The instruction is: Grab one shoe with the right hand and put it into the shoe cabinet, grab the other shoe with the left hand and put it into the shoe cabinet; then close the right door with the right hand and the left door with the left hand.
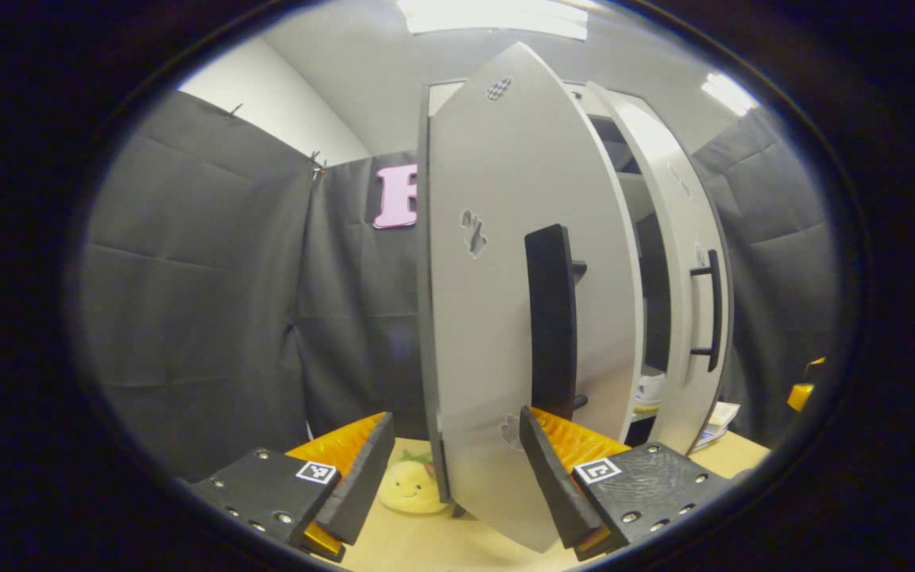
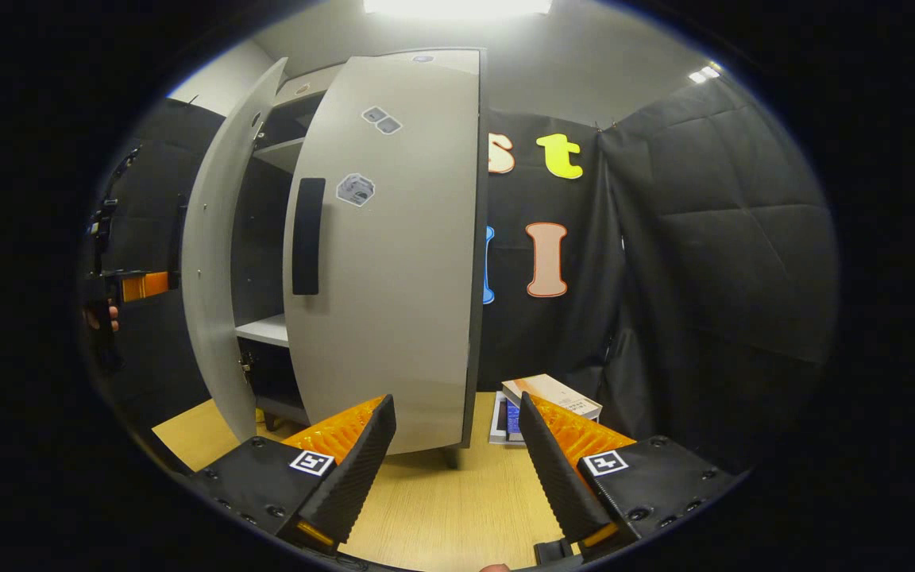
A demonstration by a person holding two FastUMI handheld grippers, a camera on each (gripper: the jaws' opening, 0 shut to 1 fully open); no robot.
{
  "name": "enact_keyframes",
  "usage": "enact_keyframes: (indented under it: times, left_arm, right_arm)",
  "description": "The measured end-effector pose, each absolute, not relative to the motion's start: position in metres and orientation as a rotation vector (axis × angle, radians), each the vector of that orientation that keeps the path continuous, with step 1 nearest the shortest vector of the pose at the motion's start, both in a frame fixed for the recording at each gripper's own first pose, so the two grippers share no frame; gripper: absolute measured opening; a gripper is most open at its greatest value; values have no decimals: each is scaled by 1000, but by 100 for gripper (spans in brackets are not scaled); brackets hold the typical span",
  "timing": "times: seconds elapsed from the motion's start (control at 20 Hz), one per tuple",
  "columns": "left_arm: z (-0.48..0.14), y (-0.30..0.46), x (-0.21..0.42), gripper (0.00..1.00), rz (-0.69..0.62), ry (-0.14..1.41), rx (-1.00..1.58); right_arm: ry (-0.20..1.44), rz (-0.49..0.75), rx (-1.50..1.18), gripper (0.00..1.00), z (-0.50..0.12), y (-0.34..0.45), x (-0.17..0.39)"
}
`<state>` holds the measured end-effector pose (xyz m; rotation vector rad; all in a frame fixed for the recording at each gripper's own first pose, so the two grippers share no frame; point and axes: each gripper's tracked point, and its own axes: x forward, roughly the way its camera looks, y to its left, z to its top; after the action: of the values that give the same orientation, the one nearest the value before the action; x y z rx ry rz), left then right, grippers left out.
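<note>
in the left gripper view the left gripper [image 1: 455,469] sits with its jaws spread wide and nothing pinched between them, and the left door [image 1: 505,318] of the shoe cabinet [image 1: 648,262] rises right ahead, its lower edge falling in the gap between the two fingers, closer to the right-hand finger. that door is a pale grey panel, smooth and flat, with a long black bar handle [image 1: 550,318] standing upright just above the right-hand finger, and a few small stickers dotted on its face. it stands ajar, edge-on towards the camera. past it, to the right of the jaws, the right door [image 1: 684,318] is the same pale grey with a thinner black handle [image 1: 710,310], also swung partly open, and the dark inside of the cabinet shows in the slot between the two panels. low down between the fingers a yellow plush toy [image 1: 412,485] lies on the wooden table [image 1: 426,540] behind the door's foot. over in the right gripper view the right gripper [image 2: 457,457] is also spread open and holding nothing, hovering above the table, with the right door broad and grey above its left-hand finger, black handle upright on it, stickers near the top. left of that door a white shelf [image 2: 263,327] shows inside the cabinet, and further left the left door stands open. beyond the right-hand finger a stack of books [image 2: 541,401] rests on the table.
</note>
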<state>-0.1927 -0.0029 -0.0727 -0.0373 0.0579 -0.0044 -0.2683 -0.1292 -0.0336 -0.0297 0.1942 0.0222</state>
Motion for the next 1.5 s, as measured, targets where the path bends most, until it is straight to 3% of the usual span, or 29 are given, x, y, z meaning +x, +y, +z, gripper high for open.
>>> enact_keyframes:
  times: [0.2,0.55,1.05,1.5]
  left_arm:
    - [-82,-44,-171,92,-67,66,-29]
    - [-78,-37,-181,91,-68,56,-25]
    - [-54,2,-252,91,-60,8,-1]
    - [-49,22,-316,91,-63,-19,16]
  right_arm:
    - [197,0,-22,98,-36,-138,-273]
    - [178,12,-11,98,-30,-120,-276]
    - [95,92,-26,98,2,-62,-291]
    - [39,91,-41,98,15,-43,-329]
